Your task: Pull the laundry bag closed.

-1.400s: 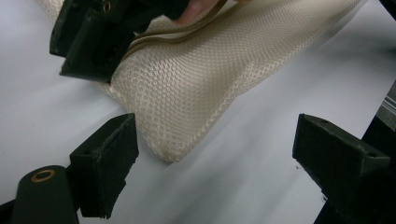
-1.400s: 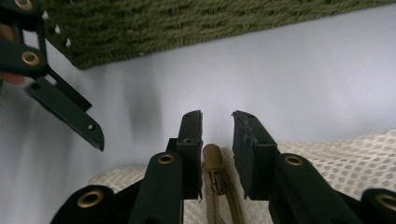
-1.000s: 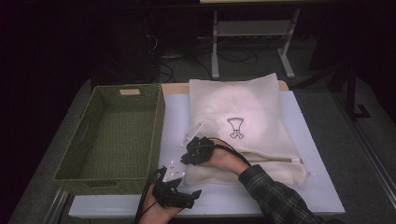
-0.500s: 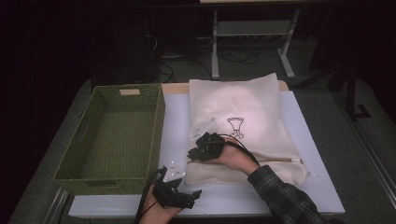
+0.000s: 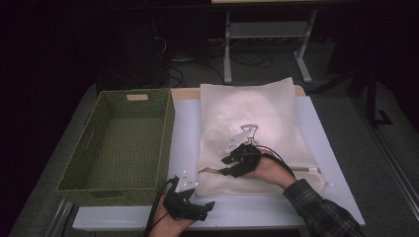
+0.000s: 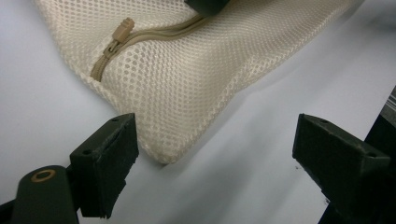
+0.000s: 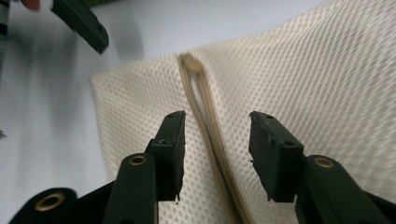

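Now the right tongs [image 7: 215, 154] have just opened astride the mesh bag's [image 5: 257, 118] zipper [image 7: 210, 135], nothing gripped; left tongs [image 6: 210, 172] apart, so zipper pulling looks finished

Your right gripper [image 5: 232, 165] is covering part of the bag's [image 5: 257, 113] zip [image 7: 212, 135], whose blurred pull [image 7: 190, 64] is showing no detail. The frame edge is cutting off your left forearm.

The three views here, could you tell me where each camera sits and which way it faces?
High view: above the person's side, looking forward and down on the table; forearms, left gripper, right gripper.
Left gripper view: looks past open jaws at the mesh bag corner.
Right gripper view: looks along the zipper between its jaws.
Shared: bag and zipper.
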Motion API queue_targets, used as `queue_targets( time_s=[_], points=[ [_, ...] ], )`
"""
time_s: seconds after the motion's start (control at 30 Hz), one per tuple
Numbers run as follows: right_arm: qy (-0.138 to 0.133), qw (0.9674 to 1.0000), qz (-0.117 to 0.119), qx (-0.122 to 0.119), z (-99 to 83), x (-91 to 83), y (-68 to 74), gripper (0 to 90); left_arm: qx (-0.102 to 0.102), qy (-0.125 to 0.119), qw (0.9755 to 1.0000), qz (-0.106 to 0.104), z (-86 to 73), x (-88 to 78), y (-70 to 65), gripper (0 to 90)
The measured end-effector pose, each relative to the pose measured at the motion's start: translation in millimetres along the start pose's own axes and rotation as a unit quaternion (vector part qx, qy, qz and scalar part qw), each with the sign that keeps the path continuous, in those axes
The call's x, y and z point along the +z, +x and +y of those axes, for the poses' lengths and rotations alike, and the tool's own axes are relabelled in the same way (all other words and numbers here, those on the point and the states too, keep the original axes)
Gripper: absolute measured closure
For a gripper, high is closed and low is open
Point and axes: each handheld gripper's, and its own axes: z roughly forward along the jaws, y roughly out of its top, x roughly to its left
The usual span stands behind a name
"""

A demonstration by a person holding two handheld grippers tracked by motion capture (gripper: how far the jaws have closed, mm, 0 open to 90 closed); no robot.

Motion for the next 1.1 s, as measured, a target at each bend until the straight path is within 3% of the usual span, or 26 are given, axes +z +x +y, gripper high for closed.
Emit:
queue_targets(
  time_s=[0.3, 0.43, 0.6, 0.87, 1.1],
  points=[
    [0.025, 0.9996, 0.007, -0.012, -10.9, 21.2, -8.2, 51.5, -0.003, 0.0, 1.0, 0.001, -0.2, -0.9, 1.3, 13.6],
    [0.026, 0.9991, -0.005, -0.033, -12.5, 22.6, -3.6, 54.5, -0.001, 0.001, 1.0, 0.001, 0.0, -0.4, 0.9, 13.6],
    [0.018, 0.999, -0.011, -0.039, -15.1, 22.9, -1.6, 64.0, -0.004, -0.001, 1.0, 0.003, 0.5, -1.4, 1.8, 13.6],
    [-0.001, 0.9995, -0.014, -0.029, -18.5, 23.4, -0.5, 85.7, -0.002, -0.002, 1.0, 0.002, 1.2, -1.1, 1.6, 13.6],
    [-0.022, 0.9997, -0.008, -0.006, -19.6, 18.7, -5.1, 86.7, -0.005, -0.01, 0.9999, 0.003, 6.4, -2.1, 0.4, 13.6]
  ],
)
